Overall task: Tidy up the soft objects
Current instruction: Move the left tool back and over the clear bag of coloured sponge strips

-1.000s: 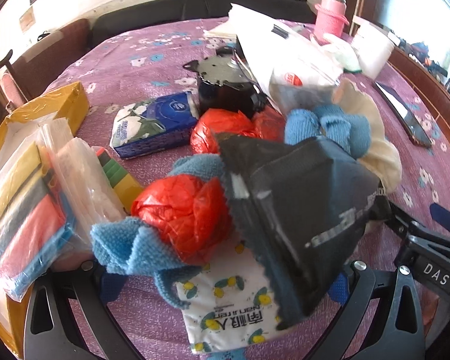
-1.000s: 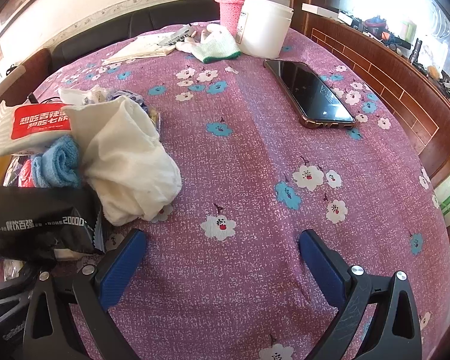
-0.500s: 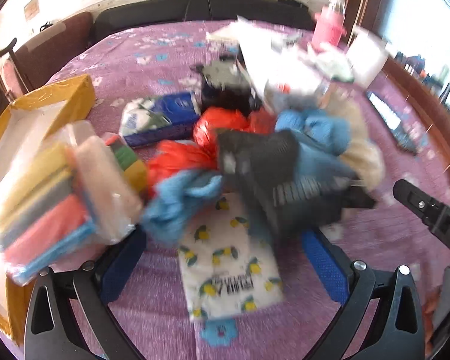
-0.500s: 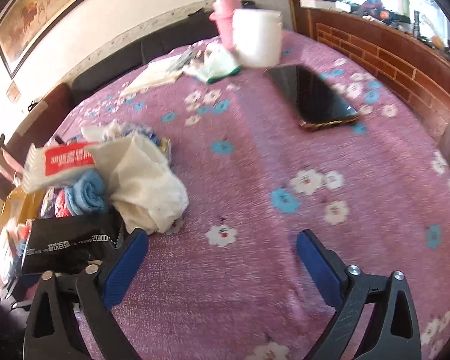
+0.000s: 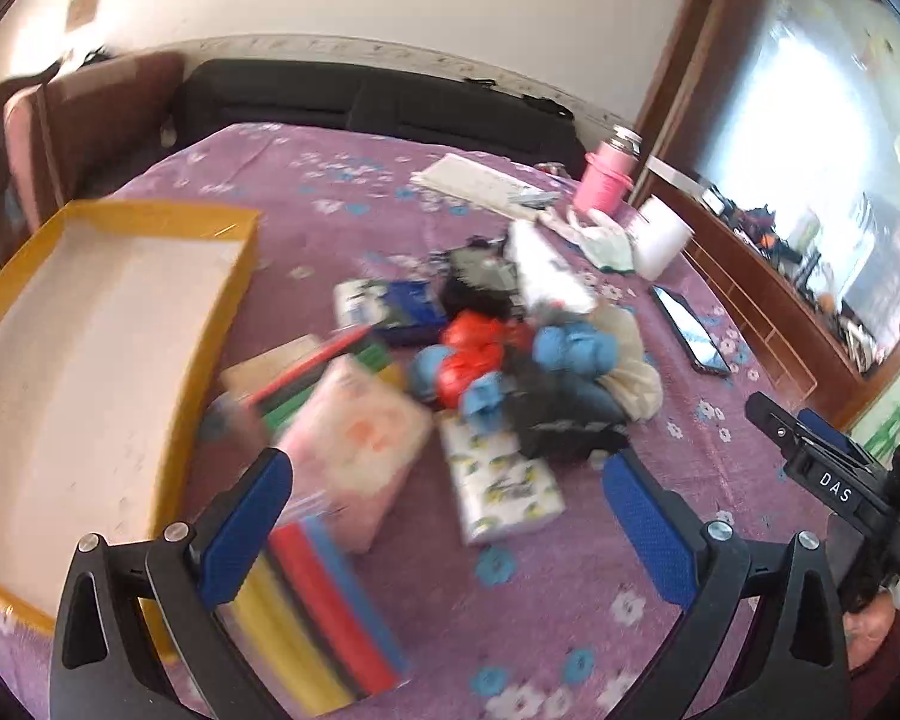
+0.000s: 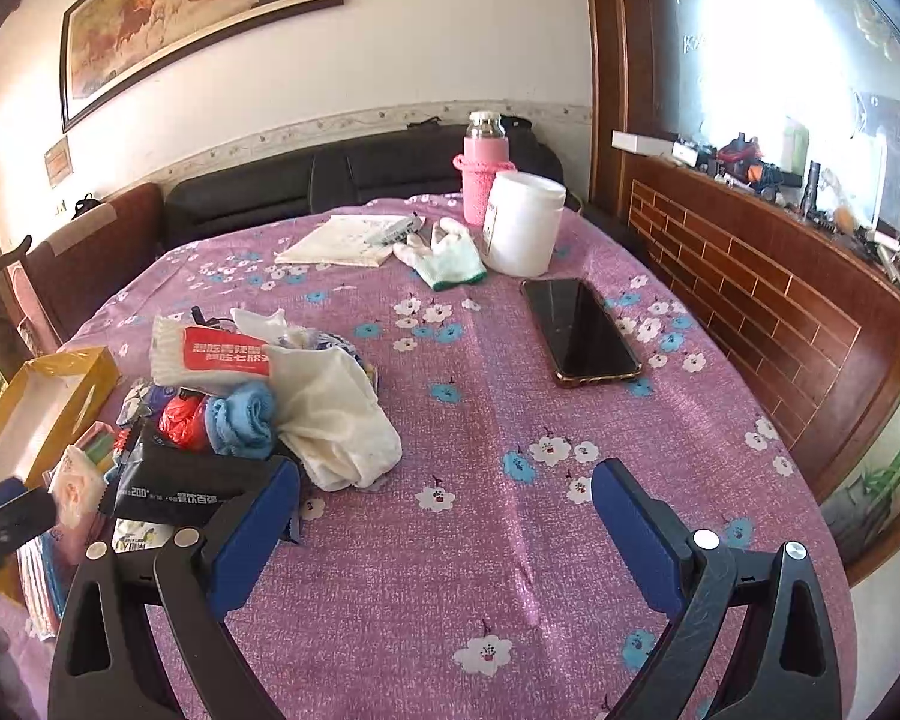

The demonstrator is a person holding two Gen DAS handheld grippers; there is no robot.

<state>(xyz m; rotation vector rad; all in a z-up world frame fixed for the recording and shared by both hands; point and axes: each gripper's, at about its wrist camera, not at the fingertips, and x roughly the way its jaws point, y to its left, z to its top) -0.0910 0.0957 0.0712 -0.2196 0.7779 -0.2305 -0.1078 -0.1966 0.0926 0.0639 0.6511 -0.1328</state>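
A heap of soft things lies on the purple flowered tablecloth (image 5: 510, 618): blue towels (image 5: 576, 351), red plastic bags (image 5: 471, 354), a black wipes pack (image 5: 561, 420), a cream cloth (image 5: 627, 369), a lemon-print tissue pack (image 5: 498, 483), a pink tissue pack (image 5: 360, 438) and a bag of coloured cloths (image 5: 324, 594). An empty yellow box (image 5: 90, 372) stands at the left. My left gripper (image 5: 444, 510) is open and empty, above the near side of the heap. My right gripper (image 6: 444, 516) is open and empty, right of the cream cloth (image 6: 336, 420) and black pack (image 6: 192, 480).
A phone (image 6: 579, 330), a white tub (image 6: 522, 222), a pink bottle (image 6: 486, 171), a white glove (image 6: 447, 252) and papers (image 6: 348, 240) lie at the far right of the table. A red-labelled pack (image 6: 210, 354) tops the heap. A dark sofa stands behind; a wooden ledge runs along the right.
My left gripper has let go of the black pack and blue towel and pulled back and up, so the whole yellow box shows. My right gripper has lifted and tilted up.
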